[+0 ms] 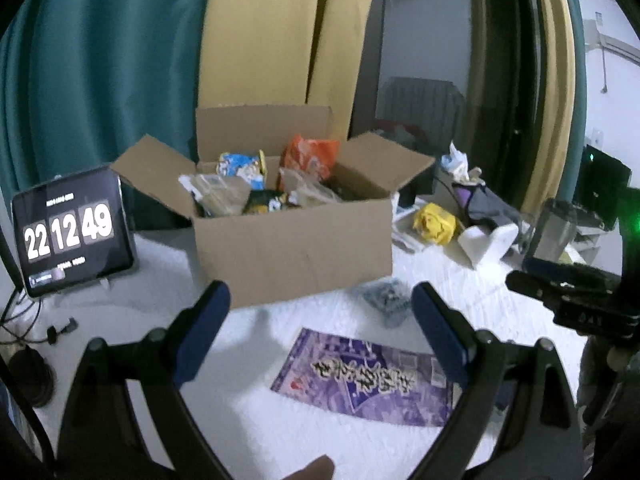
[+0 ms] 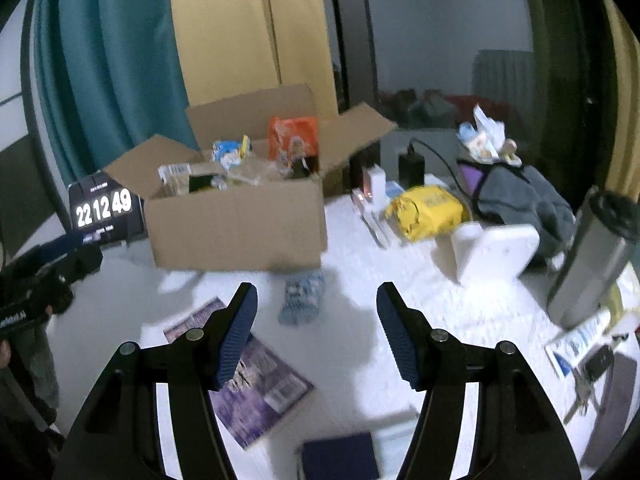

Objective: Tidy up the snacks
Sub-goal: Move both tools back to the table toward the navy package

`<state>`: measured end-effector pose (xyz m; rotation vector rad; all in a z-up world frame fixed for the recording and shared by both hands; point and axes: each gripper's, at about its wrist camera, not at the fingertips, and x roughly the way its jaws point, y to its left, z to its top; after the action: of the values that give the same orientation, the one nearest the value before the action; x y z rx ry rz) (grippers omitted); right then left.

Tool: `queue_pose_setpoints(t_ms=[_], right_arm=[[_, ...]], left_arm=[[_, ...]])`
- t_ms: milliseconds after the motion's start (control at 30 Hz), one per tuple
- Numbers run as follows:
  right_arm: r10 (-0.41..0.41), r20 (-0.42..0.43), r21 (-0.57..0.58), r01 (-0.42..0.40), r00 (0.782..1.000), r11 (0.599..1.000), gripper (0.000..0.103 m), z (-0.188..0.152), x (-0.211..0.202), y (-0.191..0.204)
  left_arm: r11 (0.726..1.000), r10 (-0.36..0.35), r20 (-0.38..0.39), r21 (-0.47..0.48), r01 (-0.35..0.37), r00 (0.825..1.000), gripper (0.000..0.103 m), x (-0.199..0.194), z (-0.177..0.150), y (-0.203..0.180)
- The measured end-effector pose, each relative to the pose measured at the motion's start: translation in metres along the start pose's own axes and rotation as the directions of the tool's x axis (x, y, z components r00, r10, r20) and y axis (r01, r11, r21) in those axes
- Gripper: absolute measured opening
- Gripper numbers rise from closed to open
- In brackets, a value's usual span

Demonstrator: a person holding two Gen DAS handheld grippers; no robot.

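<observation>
An open cardboard box (image 1: 292,240) (image 2: 240,224) stands on the white table, holding several snack packs, among them an orange bag (image 1: 310,156) (image 2: 294,140) and a blue pack (image 1: 240,166). A flat purple snack packet (image 1: 368,380) (image 2: 256,392) lies on the table in front of the box. A small grey-blue pack (image 1: 388,298) (image 2: 302,298) lies between it and the box. My left gripper (image 1: 320,320) is open and empty above the purple packet. My right gripper (image 2: 316,320) is open and empty, just right of that packet.
A tablet clock (image 1: 74,232) stands left of the box. A yellow bag (image 2: 428,210), a white stand (image 2: 492,252), grey cloth (image 2: 520,196) and a steel tumbler (image 2: 592,260) crowd the right. A dark blue item (image 2: 340,456) lies at the near edge. Curtains hang behind.
</observation>
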<state>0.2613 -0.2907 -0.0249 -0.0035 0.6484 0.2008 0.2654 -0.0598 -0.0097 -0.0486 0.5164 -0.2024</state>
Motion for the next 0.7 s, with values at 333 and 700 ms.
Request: queue_pose_setpoints(t_ms=[333, 700], right_arm=[[0.022, -0.076, -0.003, -0.023, 0.997, 1.0, 0.066, -0.047, -0.001, -0.015], [0.041, -0.206, -0.009, -0.043, 0.978, 0.999, 0.077, -0.103, 0.011, -0.038]], left_arm=[[0.999, -0.034, -0.102, 0.027, 0.037, 0.994, 0.093, 0.017, -0.04, -0.034], [0.998, -0.046, -0.2, 0.024, 0.052, 0.979, 0.093, 0.039, -0.068, -0.057]])
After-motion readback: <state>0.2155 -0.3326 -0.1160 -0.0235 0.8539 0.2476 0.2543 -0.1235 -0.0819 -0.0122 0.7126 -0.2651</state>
